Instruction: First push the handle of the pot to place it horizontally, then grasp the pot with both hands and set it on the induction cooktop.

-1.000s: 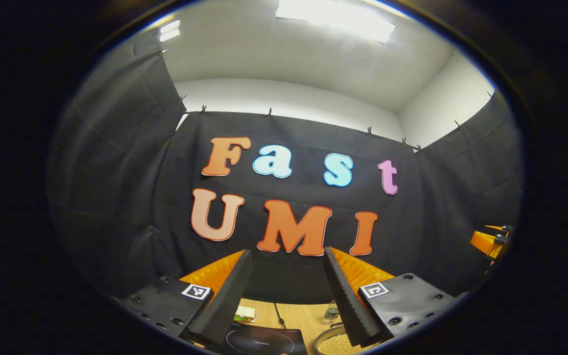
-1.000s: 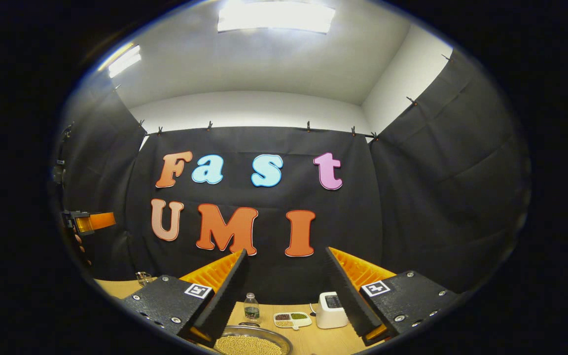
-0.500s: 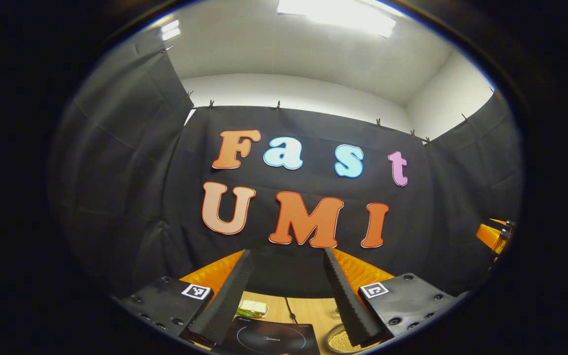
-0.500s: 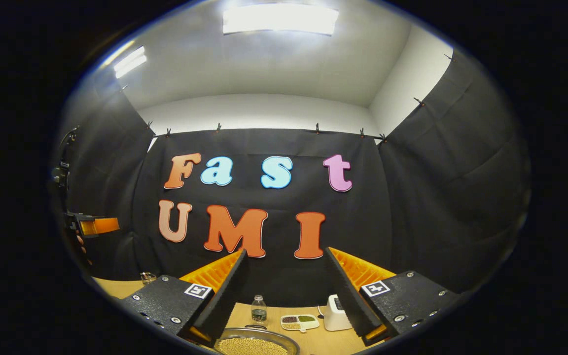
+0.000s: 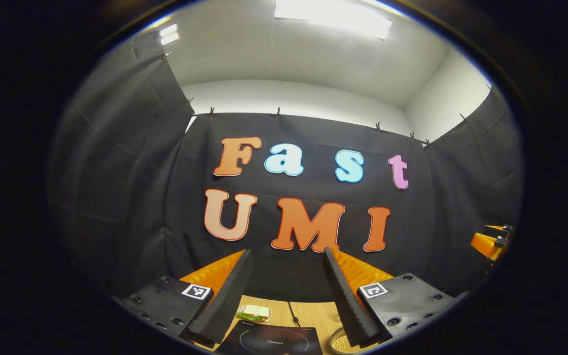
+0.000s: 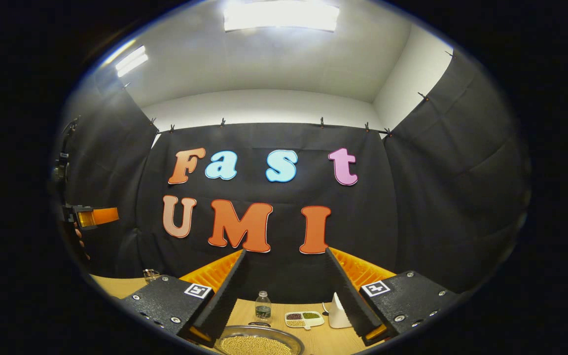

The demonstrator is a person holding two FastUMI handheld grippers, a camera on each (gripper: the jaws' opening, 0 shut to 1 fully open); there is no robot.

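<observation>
Grippers both raised, aimed at the booth's back wall above a light wooden counter (image 6: 313, 340). The left hand-held gripper (image 5: 286, 256), with black ribbed fingers (image 5: 225, 301) backed in orange, stands wide open with nothing between them; the right hand-held gripper (image 6: 286, 254) is likewise spread wide and empty.

In the left gripper view, a flat black induction cooktop with a thin ring marking (image 5: 271, 339) lies on the counter just below the fingers. Behind it sits a small packet in green and white (image 5: 253, 311), and a dark cable (image 5: 292, 315) runs back along the wood. Just beside the cooktop on its right is the round metal pot filled with pale yellow grains (image 5: 340, 343), partly hidden by the right finger. The other gripper's orange body shows far off at the right edge.

In the right gripper view, the same pot (image 6: 259, 341) sits low between the fingers; its handle cannot be made out. Beyond it stand a small clear plastic bottle (image 6: 263, 306), a white divided dish of dark and green contents (image 6: 303, 318), and a white appliance (image 6: 337, 311) partly behind the right finger. A small glass (image 6: 151, 274) stands at the far left of the counter.
</observation>
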